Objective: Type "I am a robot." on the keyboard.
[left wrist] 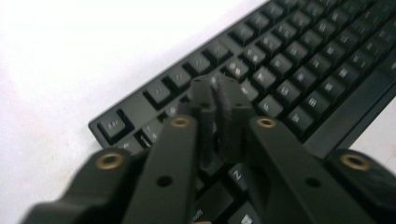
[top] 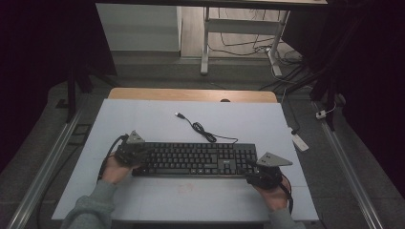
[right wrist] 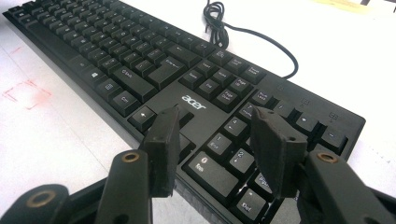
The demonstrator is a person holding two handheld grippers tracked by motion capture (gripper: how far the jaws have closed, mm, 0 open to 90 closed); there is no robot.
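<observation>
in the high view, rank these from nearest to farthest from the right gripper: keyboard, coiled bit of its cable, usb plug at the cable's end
Measured from the right gripper:
1. keyboard, right at the gripper, its number-pad end under the jaws.
2. coiled cable, beyond the keyboard's far edge, near mid-table.
3. USB plug, farthest, up and to the left on the table.

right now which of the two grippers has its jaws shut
The left gripper: its jaws are pressed together over the keyboard's left end. The right gripper holds its jaws wide apart above the number pad.
</observation>
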